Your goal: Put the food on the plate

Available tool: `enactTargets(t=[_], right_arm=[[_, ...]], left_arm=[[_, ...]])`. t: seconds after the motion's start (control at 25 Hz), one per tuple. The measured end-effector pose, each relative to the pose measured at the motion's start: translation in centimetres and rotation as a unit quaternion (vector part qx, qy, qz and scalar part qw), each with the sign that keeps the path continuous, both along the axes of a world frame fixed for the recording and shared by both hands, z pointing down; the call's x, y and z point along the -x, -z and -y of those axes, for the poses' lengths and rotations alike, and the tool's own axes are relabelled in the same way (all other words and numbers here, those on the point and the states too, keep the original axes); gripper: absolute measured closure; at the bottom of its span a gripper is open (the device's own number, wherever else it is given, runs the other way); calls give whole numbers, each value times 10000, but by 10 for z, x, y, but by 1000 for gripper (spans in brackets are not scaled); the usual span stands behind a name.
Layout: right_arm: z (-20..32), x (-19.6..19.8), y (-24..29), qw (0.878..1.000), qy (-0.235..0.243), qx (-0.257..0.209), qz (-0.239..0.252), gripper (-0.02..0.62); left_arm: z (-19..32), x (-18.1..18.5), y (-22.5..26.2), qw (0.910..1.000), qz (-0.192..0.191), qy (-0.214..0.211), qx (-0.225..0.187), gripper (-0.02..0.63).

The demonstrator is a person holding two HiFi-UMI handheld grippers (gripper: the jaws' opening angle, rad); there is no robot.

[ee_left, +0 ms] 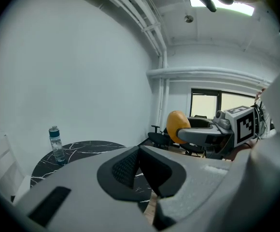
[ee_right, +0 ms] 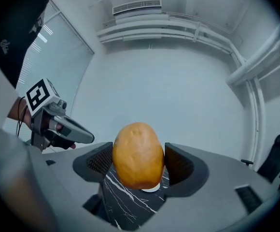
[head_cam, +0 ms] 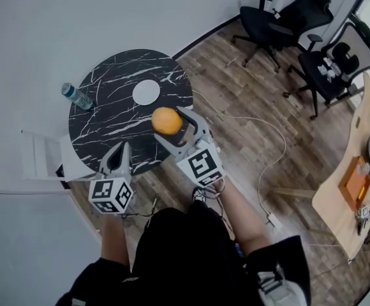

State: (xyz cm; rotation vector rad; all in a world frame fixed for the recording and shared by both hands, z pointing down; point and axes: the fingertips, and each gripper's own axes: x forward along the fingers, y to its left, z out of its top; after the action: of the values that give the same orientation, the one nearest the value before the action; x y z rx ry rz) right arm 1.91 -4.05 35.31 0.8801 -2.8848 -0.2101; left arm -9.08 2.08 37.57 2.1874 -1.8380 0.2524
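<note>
On the desk (head_cam: 105, 116): round black top with white veining; it carries a plate and a bottle
Plate (head_cam: 146, 92): small, white, round, lying flat near the far middle of the desk, its face bare
Bottle (head_cam: 76, 96): clear plastic with a blue label, upright at the desk's left edge, well apart from the plate; how full it is cannot be told
Right tongs (head_cam: 175, 131): clamped on the food, one dark pad against each of its sides, held in the air above the desk's near right part
Food (ee_right: 137, 153): orange-brown, egg-shaped, smooth with a few dimples, standing upright between the right tongs' pads and rising above them
Food and plate: apart; in the head view the food hangs on the near side of the plate, and in the right gripper view a sliver of the plate shows just under the food's lower end
Left tongs (ee_left: 139, 154): pressed together with nothing between the pads, hovering over the desk's near left edge, to the left of the food and not touching it
Around the desk: wooden floor (head_cam: 249, 101), black office chairs (head_cam: 287, 18) by the far wall
</note>
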Motion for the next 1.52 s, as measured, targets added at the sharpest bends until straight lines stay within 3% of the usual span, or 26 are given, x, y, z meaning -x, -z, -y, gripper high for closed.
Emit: enactTargets(t=[0.32,0.48,0.64,0.8,1.0,1.24,1.52], right_arm=[[28,21,-29,9973,343,-202,-612,270],[43,34,-41,9951,383,-345,-848,270],[62,54,-54,9939,398,-255,-994,270],[91,80,-60,9951,351,-92,-920,270],[114,112,-82,9928,498,57,-1084,268],[119,142,-114,9886,677,133,-1337,269],[125,166,-139,9849,858,227,-1487,268]], left_arm=[[29,6,-29,9994,-167,-63,292,606],[52,18,-34,9979,-574,-103,288,606],[87,26,-36,9921,-1102,-466,373,606],[122,37,-32,9786,-1764,-935,493,599],[146,50,-39,9533,-2461,-1599,715,471],[164,59,-70,9214,-3083,-2077,1136,362],[188,63,-103,9083,-3227,-2259,1410,337]])
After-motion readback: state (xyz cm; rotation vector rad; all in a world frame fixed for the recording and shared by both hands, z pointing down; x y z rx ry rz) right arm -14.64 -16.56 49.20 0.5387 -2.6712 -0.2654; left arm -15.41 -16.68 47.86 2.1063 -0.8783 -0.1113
